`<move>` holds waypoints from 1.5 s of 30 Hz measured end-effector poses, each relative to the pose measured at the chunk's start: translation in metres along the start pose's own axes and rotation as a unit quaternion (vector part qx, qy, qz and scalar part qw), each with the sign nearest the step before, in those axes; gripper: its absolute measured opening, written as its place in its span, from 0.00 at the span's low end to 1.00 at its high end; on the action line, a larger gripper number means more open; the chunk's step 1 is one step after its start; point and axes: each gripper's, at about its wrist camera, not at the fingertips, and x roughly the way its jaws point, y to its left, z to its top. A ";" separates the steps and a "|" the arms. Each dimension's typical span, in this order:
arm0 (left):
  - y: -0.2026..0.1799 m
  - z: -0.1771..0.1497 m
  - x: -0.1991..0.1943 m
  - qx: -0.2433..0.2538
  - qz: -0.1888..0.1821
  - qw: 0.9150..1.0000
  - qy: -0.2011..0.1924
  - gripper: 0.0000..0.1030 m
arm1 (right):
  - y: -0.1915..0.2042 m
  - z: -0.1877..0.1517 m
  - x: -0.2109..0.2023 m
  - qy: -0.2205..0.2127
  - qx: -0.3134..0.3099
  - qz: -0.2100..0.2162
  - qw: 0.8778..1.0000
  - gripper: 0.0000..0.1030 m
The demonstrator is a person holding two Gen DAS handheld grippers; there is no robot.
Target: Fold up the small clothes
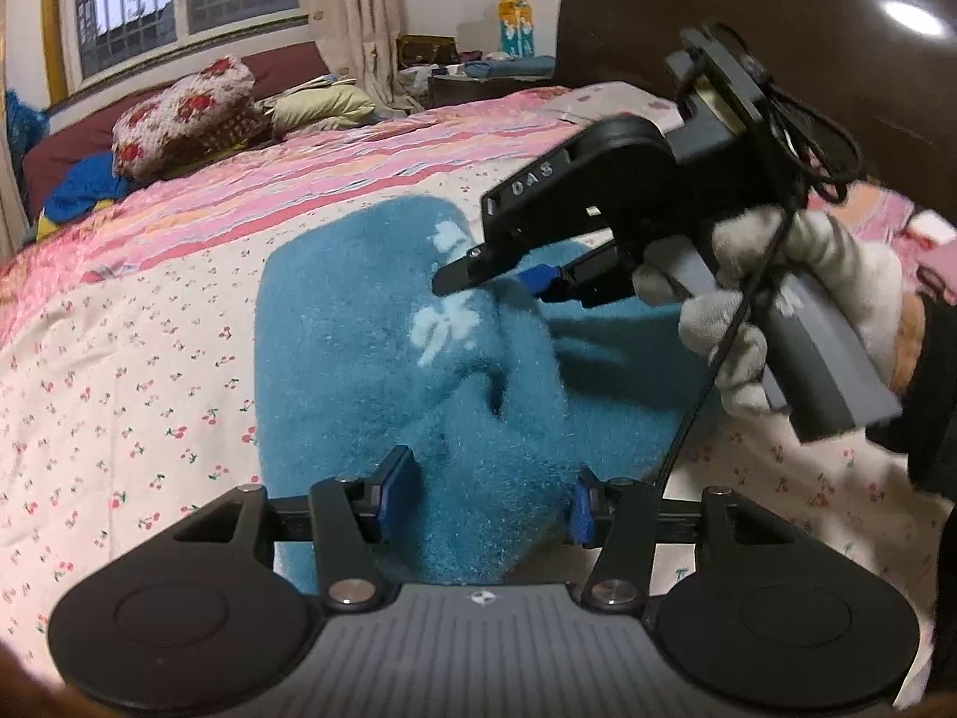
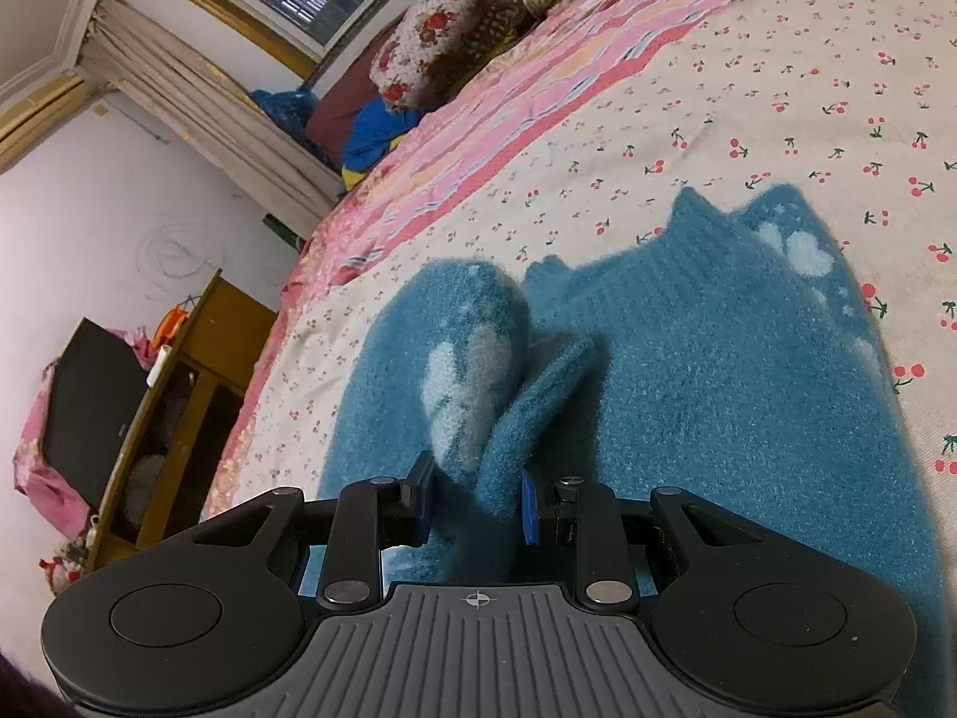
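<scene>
A fuzzy teal garment point(image 1: 371, 353) with pale blotches lies on the cherry-print bedsheet point(image 1: 137, 371). My left gripper point(image 1: 487, 499) has its jaws wide apart, with a raised bunch of the teal cloth between them. My right gripper point(image 1: 508, 284), held in a white-gloved hand, reaches in from the right over the garment. In the right wrist view the right gripper point(image 2: 478, 496) has a fold of the teal garment point(image 2: 718, 395) between its blue pads point(image 2: 529, 505), jaws partly closed on it.
A floral pillow point(image 1: 185, 113) and beige bedding lie at the far side of the bed. A dark headboard point(image 1: 747, 18) stands at the right. A wooden cabinet point(image 2: 179, 419) stands beside the bed. A nightstand with clutter point(image 1: 478, 69) is at the back.
</scene>
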 end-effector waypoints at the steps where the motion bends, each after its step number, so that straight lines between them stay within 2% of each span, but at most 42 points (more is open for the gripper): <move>1: -0.001 0.000 -0.001 0.005 0.001 1.000 0.001 0.55 | 0.000 0.000 0.000 0.001 0.001 0.001 1.000 0.25; 7: -0.004 -0.003 -0.004 0.011 0.004 1.000 0.003 0.55 | 0.001 0.000 0.000 0.001 0.003 0.001 1.000 0.25; 18: -0.010 -0.010 -0.010 0.054 0.014 0.998 0.003 0.55 | 0.002 -0.001 0.000 0.002 0.000 0.000 1.000 0.25; 33: 0.007 -0.019 -0.031 0.042 -0.022 0.999 -0.012 0.55 | 0.003 0.001 -0.002 0.008 -0.009 -0.003 1.000 0.25; 36: 0.007 -0.022 -0.034 0.059 -0.024 0.998 -0.010 0.55 | 0.005 0.001 -0.003 0.011 -0.018 -0.007 1.000 0.25; 45: -0.007 -0.030 -0.029 0.125 0.005 0.992 -0.007 0.55 | 0.010 0.002 -0.003 0.014 -0.036 -0.017 0.999 0.25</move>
